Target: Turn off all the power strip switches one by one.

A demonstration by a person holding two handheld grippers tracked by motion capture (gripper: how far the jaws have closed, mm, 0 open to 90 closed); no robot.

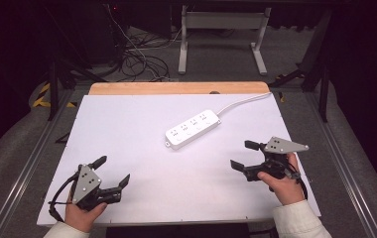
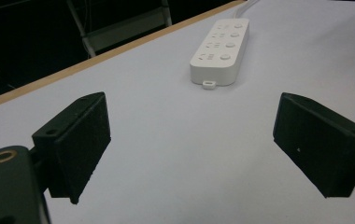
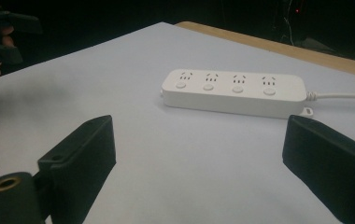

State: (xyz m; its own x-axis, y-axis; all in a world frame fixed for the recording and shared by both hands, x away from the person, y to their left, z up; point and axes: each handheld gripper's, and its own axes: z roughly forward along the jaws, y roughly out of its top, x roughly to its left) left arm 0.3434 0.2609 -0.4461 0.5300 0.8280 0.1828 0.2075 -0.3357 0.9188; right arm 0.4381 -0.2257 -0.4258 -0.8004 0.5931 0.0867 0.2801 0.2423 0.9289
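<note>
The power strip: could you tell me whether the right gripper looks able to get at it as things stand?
Probably yes: the right gripper has open jaws facing the power strip, with bare white table between them.

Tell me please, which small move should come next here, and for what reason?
Probably bring the right gripper forward toward the power strip. Both grippers stand open with nothing between their jaws, apart from the strip, which lies untouched in the middle of the white table. In the right gripper view the strip lies straight ahead. The left gripper can wait.
</note>
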